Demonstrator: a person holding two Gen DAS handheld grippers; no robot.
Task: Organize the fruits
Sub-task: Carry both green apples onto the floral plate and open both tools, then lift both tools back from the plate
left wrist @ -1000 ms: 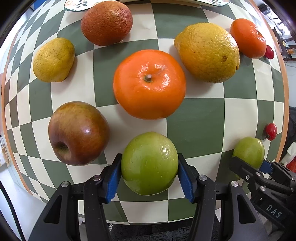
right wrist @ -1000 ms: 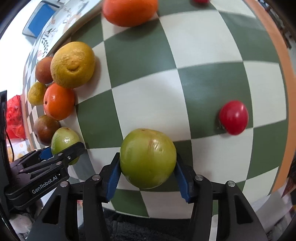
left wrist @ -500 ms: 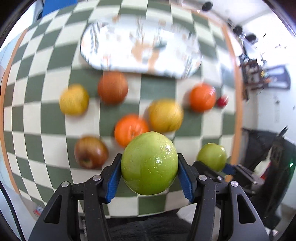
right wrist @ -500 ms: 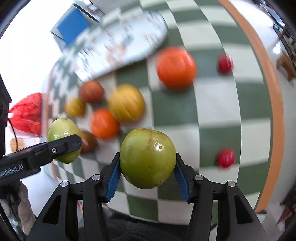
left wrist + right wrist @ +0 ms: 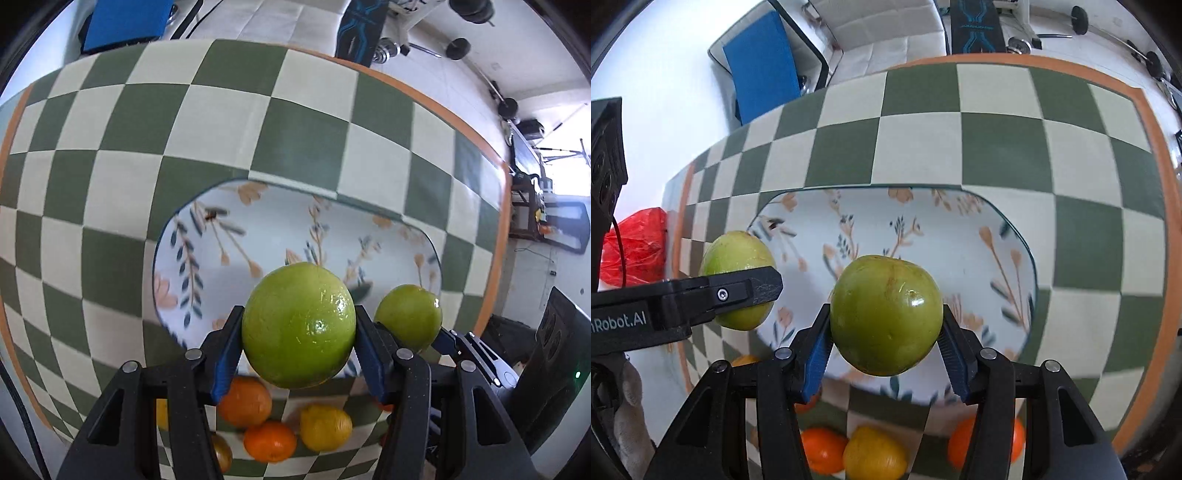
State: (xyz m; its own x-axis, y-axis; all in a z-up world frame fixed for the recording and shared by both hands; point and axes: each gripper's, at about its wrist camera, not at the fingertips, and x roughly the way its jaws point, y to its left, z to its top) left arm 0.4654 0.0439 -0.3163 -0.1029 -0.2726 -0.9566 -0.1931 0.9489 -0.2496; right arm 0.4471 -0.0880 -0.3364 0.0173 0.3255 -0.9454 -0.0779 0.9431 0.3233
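Both tongs were loaded: left gripper [image 5: 298, 326] was clamped on a bright green apple [image 5: 299, 325], right gripper [image 5: 884, 325] clamped on a duller green apple [image 5: 885, 315] w/ a brownish blush. Each fruit was pinched betw. blue pads, clear of the tabletop, hanging over the near rim of the floral plate [image 5: 280, 236]. From the right wrist cam, the left tong & its apple sat off to the left, just beside the plate's left edge.

Progress, as I judged it: early. Plate looked bare, no fruit on it yet. Two apples were about to go down; the rest were not yet sorted, i.e. an orange [image 5: 244, 402], a smaller orange [image 5: 269, 441], a lemon [image 5: 325, 426] & a few more half-hidden behind the tongs, all toward the table's near edge.

Surface was a green/cream checked cloth [image 5: 110, 122] w/ an orange border, plate roughly mid-table. Beyond the far edge: pale floor, a blue panel [image 5: 759, 62], dumbbell-type gear. Red plastic bag [image 5: 631, 251] past the left edge.
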